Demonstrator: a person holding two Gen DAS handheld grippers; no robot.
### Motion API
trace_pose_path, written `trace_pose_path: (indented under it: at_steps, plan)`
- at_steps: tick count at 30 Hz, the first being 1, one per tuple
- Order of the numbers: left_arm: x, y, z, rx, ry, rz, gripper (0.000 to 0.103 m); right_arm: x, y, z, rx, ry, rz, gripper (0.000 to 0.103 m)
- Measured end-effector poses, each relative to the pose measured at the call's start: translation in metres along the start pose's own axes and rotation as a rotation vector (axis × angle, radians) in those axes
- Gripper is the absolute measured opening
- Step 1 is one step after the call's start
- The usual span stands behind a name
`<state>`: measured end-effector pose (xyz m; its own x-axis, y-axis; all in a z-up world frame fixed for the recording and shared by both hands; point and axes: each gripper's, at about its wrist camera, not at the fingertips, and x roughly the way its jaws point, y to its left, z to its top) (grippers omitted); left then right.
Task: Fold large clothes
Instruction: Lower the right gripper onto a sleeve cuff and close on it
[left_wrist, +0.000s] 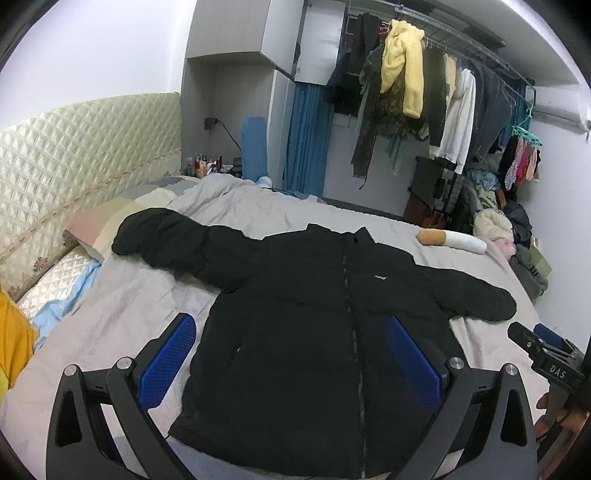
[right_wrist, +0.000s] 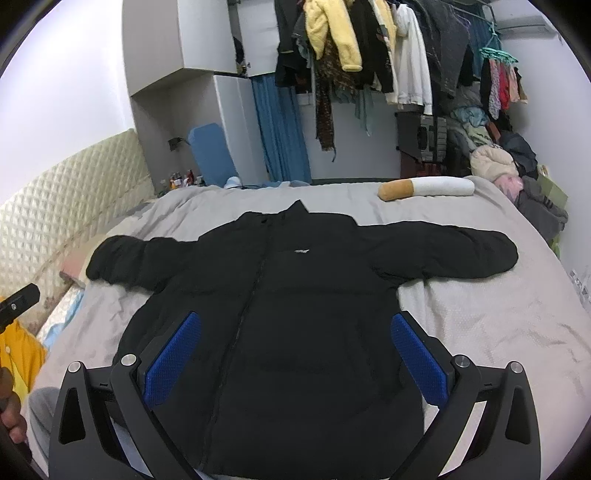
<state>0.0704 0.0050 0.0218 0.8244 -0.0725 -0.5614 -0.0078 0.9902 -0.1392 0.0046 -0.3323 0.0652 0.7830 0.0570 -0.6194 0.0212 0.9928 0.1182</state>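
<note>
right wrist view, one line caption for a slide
Open right gripper above a black puffer jacket spread flat on the bed.

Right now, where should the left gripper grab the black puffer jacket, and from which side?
Probably the left sleeve's cuff, approached from above on the headboard side: the black puffer jacket lies flat, front up, sleeves spread. The left gripper is open above the hem.

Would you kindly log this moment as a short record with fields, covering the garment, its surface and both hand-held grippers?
garment: black puffer jacket, front up, zipped, sleeves spread out
surface: grey bedsheet
left hand-held gripper: open, above the jacket's lower half, holding nothing
right hand-held gripper: open, above the jacket's lower half, holding nothing
also on bed: cigarette-shaped pillow beyond the collar
folding: not yet begun
</note>
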Motion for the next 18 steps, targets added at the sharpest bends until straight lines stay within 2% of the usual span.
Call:
trace_pose_path:
  at_steps: [5, 9, 15, 18]
  plan:
    - [0.013, -0.016, 0.03, 0.002, -0.011, -0.033, 0.103, -0.001, -0.018, 0.028, 0.024, -0.021, -0.017, 0.103]
    - [0.026, -0.044, 0.062, 0.024, -0.039, -0.078, 0.103, -0.002, -0.044, 0.054, 0.055, -0.067, -0.043, 0.103]
    - [0.043, -0.1, 0.117, 0.088, -0.119, -0.168, 0.103, 0.008, -0.096, 0.095, 0.105, -0.11, -0.124, 0.103]
    - [0.056, -0.115, 0.132, 0.093, -0.167, -0.196, 0.103, 0.021, -0.129, 0.111, 0.134, -0.129, -0.154, 0.103]
